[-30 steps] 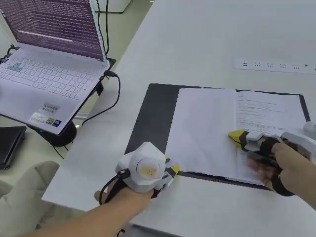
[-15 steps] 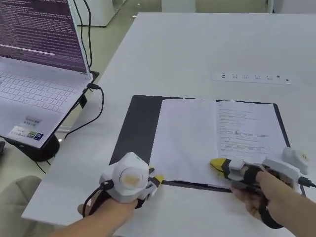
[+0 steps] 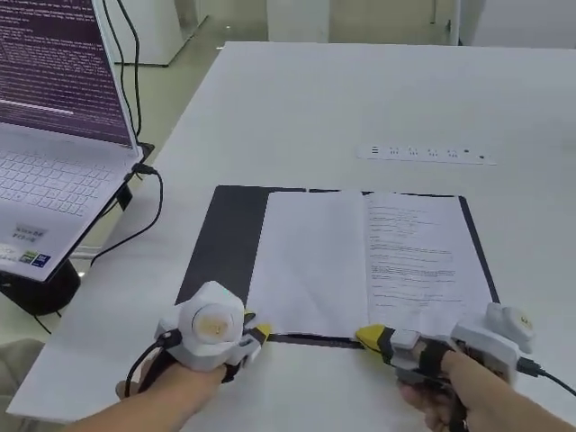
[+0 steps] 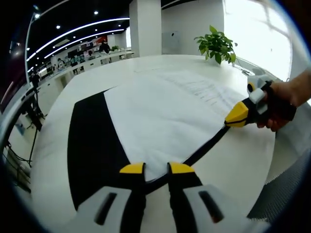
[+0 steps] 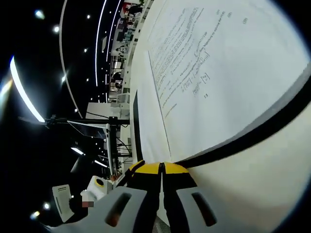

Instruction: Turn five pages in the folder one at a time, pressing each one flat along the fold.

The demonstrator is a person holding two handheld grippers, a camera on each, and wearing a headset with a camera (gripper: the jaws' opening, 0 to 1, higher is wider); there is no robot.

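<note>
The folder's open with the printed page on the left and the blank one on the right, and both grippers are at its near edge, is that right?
No. In the head view the printed page is on the right of the folder and the blank page on the left. The left gripper and right gripper are both at its near edge.

folder point(image 3: 220, 243) cover: black, matt, plastic-like | pages point(image 3: 310, 261): white paper, smooth, matt | surface point(image 3: 360, 99): white, smooth, faint sheen | left gripper point(image 4: 157, 170), right gripper point(image 5: 161, 168): white hard plastic shells, glossy yellow jaws
</note>
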